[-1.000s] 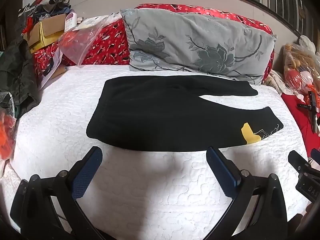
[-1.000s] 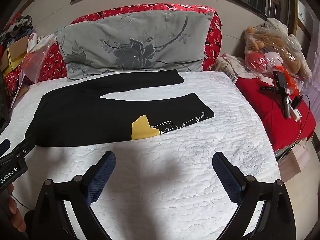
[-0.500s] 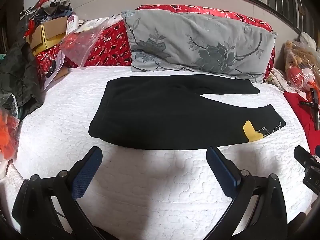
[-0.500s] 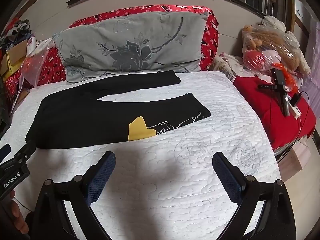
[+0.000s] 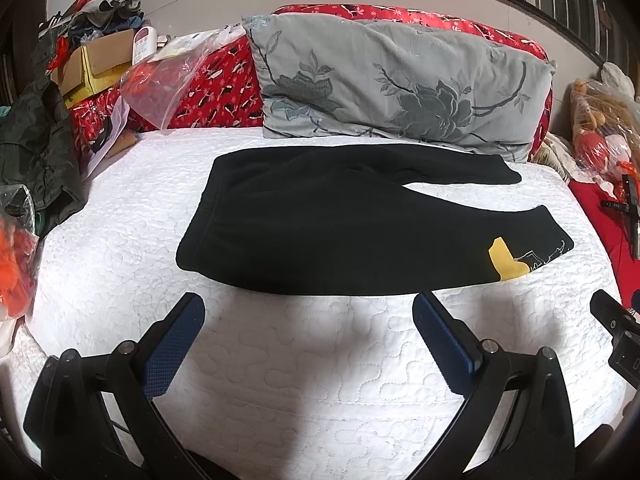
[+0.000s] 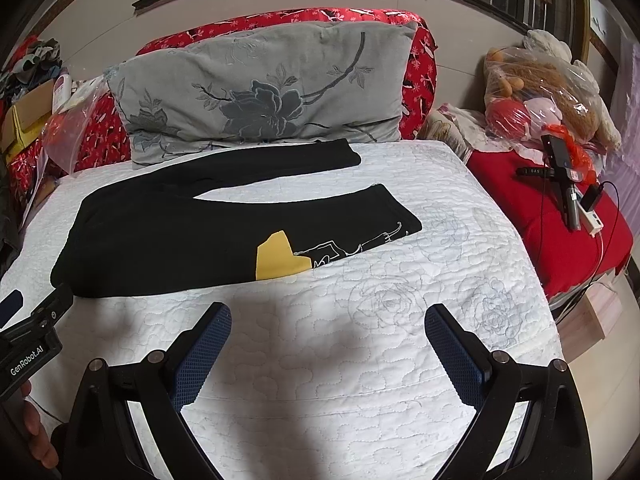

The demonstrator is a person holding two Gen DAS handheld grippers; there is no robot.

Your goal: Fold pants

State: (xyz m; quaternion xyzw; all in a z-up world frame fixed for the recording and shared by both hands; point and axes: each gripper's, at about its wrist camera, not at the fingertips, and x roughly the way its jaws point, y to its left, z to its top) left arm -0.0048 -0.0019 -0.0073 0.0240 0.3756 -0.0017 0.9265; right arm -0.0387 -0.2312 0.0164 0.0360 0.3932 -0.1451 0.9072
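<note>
Pre-fold stage. Black pants (image 5: pixel 352 228) spread flat on white quilt (image 5: pixel 320 360), legs apart, untouched. Left gripper (image 5: pixel 306 312) and right gripper (image 6: pixel 328 320) wide open, empty. Next: gripping near leg, folding over.

"GenRobot.AI" is printed in white on the left gripper's black body (image 6: pixel 28 362); "DAS" on a black device (image 6: pixel 534 171) on the red cloth.

I've eased my left gripper (image 5: pixel 308 316) a touch rightward, so the pants (image 5: pixel 340 232) sit further right in its view. My right gripper (image 6: pixel 328 328) pulled back slightly; the pants (image 6: pixel 192 240) look smaller there.
</note>
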